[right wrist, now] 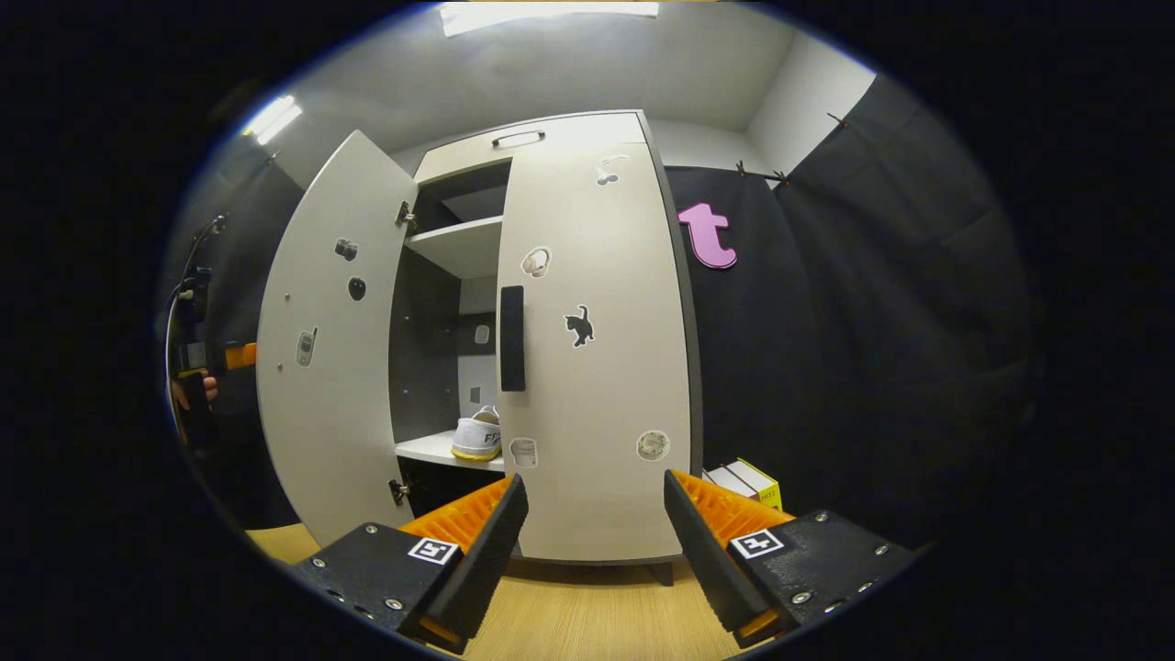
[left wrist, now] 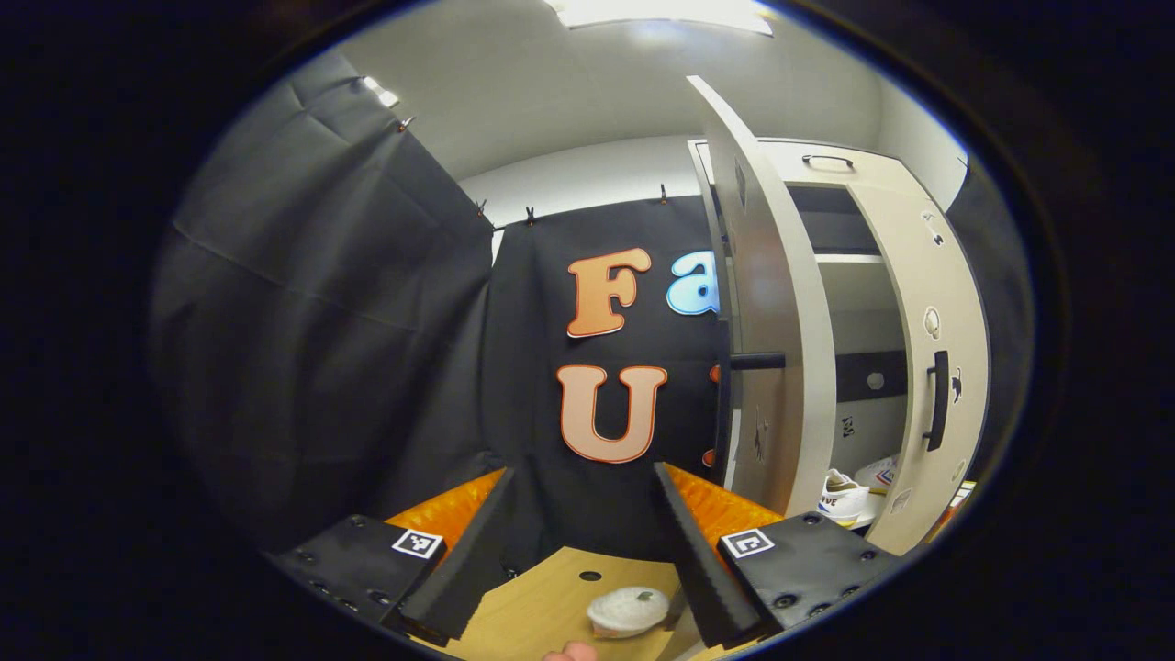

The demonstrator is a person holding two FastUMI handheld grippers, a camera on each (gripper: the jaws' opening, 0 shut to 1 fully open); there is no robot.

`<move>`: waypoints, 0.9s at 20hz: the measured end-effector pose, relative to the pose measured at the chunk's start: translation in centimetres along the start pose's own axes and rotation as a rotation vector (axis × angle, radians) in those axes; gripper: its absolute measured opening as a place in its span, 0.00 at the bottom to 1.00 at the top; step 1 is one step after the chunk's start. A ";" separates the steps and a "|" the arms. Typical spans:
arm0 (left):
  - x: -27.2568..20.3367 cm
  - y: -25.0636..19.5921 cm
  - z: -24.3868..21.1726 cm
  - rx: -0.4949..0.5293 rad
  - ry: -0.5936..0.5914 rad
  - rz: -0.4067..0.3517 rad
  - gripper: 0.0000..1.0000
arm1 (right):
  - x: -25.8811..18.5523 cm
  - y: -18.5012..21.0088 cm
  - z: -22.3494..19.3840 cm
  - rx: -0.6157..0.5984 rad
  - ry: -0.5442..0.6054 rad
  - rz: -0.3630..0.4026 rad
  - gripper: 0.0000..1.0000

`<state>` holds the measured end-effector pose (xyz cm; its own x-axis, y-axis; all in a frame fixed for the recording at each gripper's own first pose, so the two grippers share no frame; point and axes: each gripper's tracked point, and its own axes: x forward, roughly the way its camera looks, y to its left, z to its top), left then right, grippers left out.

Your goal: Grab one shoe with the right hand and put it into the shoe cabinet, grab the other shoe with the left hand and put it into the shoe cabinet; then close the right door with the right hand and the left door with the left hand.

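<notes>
Left tongs [left wrist: 578, 514] were spread and empty, facing the edge of the pale grey left cabinet door [left wrist: 771, 303], which stood wide open for loading. White canvas shoes [left wrist: 849, 496] sat on the lower shelf [right wrist: 441, 450] inside the cabinet. The right door [right wrist: 597, 349] looked nearly closed, hiding most of the shoes. Right tongs [right wrist: 592, 528] were spread, empty, close before it, likely having finished pushing it.
</notes>
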<state>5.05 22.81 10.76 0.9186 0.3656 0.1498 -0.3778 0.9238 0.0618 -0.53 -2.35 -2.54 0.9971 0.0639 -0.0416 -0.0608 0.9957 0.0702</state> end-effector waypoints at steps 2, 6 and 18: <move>-0.3 -0.3 0.0 -0.007 0.005 0.000 0.90 | 0.1 0.1 0.1 0.001 -0.002 0.007 0.92; -1.1 -2.5 0.1 -0.022 0.005 -0.047 0.94 | -0.1 -0.4 0.0 0.009 -0.002 0.001 0.92; -2.0 -13.0 -0.1 -0.096 0.022 -0.270 0.90 | -1.3 -2.5 0.3 0.007 -0.005 -0.058 0.92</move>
<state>8.17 10.08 9.55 0.9871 0.1068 0.1189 -0.1079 0.9942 0.0030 -1.61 -4.93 -2.34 0.9992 0.0060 -0.0406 -0.0029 0.9972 0.0750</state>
